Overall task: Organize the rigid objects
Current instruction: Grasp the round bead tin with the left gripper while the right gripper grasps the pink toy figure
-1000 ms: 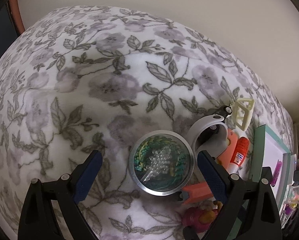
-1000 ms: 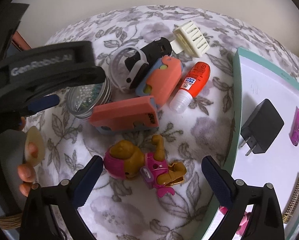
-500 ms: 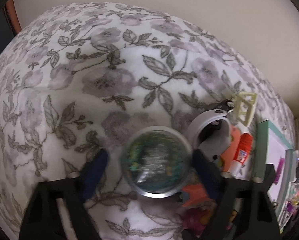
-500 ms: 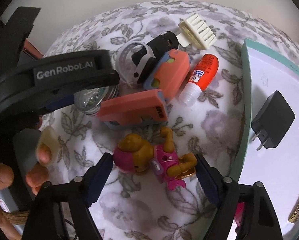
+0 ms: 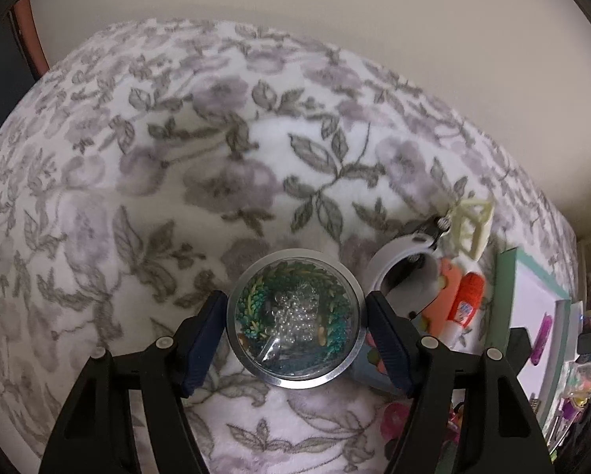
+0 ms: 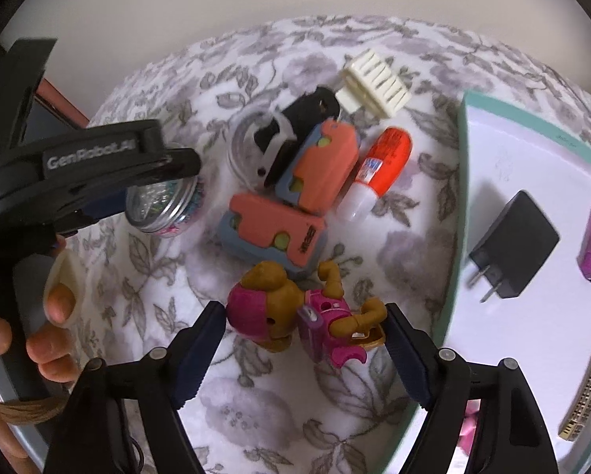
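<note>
Pink toy pup point(image 6: 295, 316) lies lengthwise between the closing right gripper point(image 6: 305, 349) pads, while the left gripper point(image 5: 295, 335) clamps the bead tin point(image 5: 295, 318).

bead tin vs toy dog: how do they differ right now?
The bead tin is round, metal-rimmed and clear-lidded; the toy dog is an irregular pink-and-brown figure. The tin sits flat, lid up; the dog lies on its side. Shared: each has a gripper closing around it, the left gripper and the right gripper.

The left claw point(image 5: 294, 330) has just closed on the round bead tin point(image 5: 294, 319), both pads against its metal rim, above the floral blanket point(image 5: 177, 181). A glue bottle point(image 5: 466, 304) lies just right.
</note>
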`<act>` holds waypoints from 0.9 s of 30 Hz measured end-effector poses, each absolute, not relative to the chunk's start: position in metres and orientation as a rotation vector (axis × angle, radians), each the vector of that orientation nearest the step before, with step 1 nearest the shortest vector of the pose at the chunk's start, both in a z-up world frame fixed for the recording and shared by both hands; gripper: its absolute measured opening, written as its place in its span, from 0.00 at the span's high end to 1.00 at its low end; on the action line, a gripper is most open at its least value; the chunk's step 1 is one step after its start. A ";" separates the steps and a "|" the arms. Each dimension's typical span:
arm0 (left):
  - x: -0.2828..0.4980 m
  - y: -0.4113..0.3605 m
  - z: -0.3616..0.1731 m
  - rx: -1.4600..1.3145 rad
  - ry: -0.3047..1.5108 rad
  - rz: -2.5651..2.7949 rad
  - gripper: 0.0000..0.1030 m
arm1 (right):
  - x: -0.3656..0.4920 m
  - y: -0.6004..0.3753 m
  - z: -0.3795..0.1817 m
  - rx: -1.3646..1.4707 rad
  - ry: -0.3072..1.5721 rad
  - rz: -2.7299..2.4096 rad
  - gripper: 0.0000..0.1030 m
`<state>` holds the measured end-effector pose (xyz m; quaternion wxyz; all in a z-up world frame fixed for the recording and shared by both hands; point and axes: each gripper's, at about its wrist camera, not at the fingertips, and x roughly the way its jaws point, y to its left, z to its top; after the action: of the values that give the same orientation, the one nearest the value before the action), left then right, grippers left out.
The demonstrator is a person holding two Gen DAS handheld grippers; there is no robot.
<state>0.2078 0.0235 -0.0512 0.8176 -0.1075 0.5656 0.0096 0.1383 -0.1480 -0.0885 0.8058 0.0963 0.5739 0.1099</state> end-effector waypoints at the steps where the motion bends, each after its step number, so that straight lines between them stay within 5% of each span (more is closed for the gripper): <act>1: 0.207 0.025 -0.046 -0.228 1.194 0.022 0.29 | 0.138 -0.151 -0.083 0.214 1.217 0.233 0.22; 4: 0.206 0.027 -0.025 -0.233 1.148 0.022 0.29 | 0.136 -0.159 -0.068 0.233 1.182 0.228 0.29; 5: 0.205 0.027 -0.018 -0.233 1.132 0.022 0.29 | 0.134 -0.163 -0.060 0.238 1.161 0.228 0.39; 6: 0.203 0.028 -0.010 -0.231 1.113 0.021 0.29 | 0.133 -0.166 -0.055 0.239 1.148 0.226 0.64; 14: 0.197 0.024 0.023 -0.218 1.045 -0.005 0.29 | 0.134 -0.180 -0.050 0.269 1.143 0.197 0.66; 27: 0.195 0.027 -0.008 -0.206 1.154 0.041 0.29 | 0.134 -0.157 -0.072 0.191 1.233 0.228 0.65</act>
<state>0.1949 0.0266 -0.0076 0.8328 -0.0973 0.5446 0.0193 0.1341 -0.1574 -0.0719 0.8055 0.0894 0.5761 0.1065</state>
